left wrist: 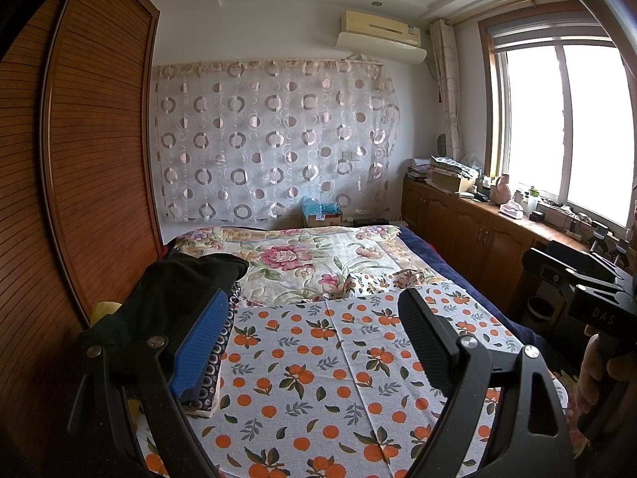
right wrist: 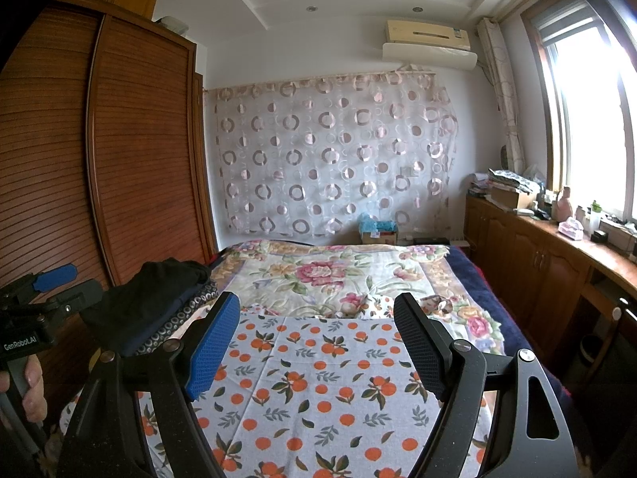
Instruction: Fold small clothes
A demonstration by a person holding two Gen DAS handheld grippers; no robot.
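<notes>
A: Start from the left. What stands there?

B: A wardrobe [left wrist: 91,151] with slatted wooden doors, running along the bed [left wrist: 418,239]. Next to it, on the bed's left edge, a stack of folded clothes [right wrist: 159,310]: a black piece on top, darker patterned ones under it.

A: And the left gripper [left wrist: 314,342]?

B: Held over the near part of the bed, jaws wide apart, nothing between them. Its blue pad [left wrist: 199,346] stands in front of the stack in its own view; whether it touches the stack I cannot tell.

A: What lies in the middle?

B: An orange-print cloth [right wrist: 318,378], spread flat on the bed, with fold creases across it. Beyond it is a floral quilt [left wrist: 302,255], and on the quilt, just past the cloth's far edge, a small crumpled garment [left wrist: 382,279] in a light print.

A: The right gripper [right wrist: 318,346]?

B: Also wide, also empty, above the same cloth and pointing along the bed.

A: Further right?

B: A low cabinet [right wrist: 529,255] under the window [left wrist: 557,127], its top crowded with small things. On the far wall hangs a curtain [right wrist: 334,159] with rings.
</notes>
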